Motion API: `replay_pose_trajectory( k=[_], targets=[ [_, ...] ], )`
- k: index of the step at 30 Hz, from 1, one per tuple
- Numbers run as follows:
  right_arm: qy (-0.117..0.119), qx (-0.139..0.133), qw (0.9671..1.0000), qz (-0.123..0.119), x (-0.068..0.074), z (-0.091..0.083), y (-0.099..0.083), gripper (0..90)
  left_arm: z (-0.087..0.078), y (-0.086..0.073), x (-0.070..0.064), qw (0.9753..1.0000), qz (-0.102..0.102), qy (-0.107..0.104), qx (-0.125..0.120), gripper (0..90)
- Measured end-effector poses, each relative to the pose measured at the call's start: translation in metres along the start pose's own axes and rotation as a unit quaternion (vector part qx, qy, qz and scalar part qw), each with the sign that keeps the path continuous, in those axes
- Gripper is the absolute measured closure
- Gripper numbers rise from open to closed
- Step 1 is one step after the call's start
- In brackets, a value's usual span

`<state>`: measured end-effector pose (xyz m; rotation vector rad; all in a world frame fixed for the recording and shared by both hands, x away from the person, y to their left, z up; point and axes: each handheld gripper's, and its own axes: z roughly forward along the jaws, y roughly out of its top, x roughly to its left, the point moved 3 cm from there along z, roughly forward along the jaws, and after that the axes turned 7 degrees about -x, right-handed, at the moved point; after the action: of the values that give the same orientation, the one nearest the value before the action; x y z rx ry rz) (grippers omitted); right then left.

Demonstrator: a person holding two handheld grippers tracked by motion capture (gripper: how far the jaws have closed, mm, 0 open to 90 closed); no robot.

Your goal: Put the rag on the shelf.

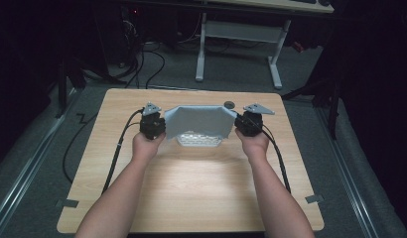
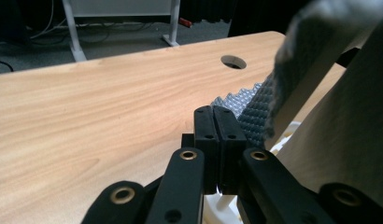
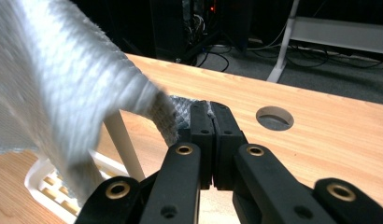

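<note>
Two bare forearms reach in from the bottom of the high view over a light wooden table, which has a round cable hole near its far edge. Stretched above the far middle of the table hangs a grey waffle-textured cloth, held up by its two ends. Beneath it stands a white slatted rack. On one end, the left gripper has its jaws clenched on the cloth's corner; on the other, the right gripper is clamped on the opposite corner.
</note>
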<state>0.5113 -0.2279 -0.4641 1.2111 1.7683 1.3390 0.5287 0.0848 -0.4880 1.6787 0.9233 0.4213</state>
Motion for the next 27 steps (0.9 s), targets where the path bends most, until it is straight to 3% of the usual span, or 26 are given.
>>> replay_pose_trajectory(
  k=[7, 14, 16, 22, 24, 27],
  targets=[
    [-0.002, 0.014, 0.9999, 0.002, 0.000, 0.005, -0.010, 89.5, 0.000, -0.008, -0.002, 0.9999, 0.009, -0.003, 0.009, 89.1],
    [-0.006, 0.021, 0.9997, 0.008, 0.000, 0.009, -0.015, 88.3, -0.005, -0.013, -0.001, 1.0000, 0.003, -0.001, 0.006, 86.3],
    [-0.009, 0.022, 0.9997, 0.009, 0.000, 0.009, -0.015, 85.3, -0.006, -0.013, 0.000, 1.0000, 0.003, 0.003, 0.006, 81.9],
    [-0.022, 0.023, 0.9994, 0.015, -0.007, 0.006, -0.013, 65.9, -0.017, -0.011, 0.008, 0.9996, -0.007, 0.026, -0.001, 55.8],
    [-0.033, 0.018, 0.9992, 0.011, -0.010, 0.003, -0.011, 58.5, -0.022, -0.011, 0.011, 0.9994, -0.010, 0.032, -0.001, 51.6],
    [-0.039, -0.001, 0.9992, 0.012, -0.016, -0.004, -0.010, 54.2, -0.030, -0.011, 0.015, 0.9991, -0.010, 0.039, -0.007, 45.9]
  ],
)
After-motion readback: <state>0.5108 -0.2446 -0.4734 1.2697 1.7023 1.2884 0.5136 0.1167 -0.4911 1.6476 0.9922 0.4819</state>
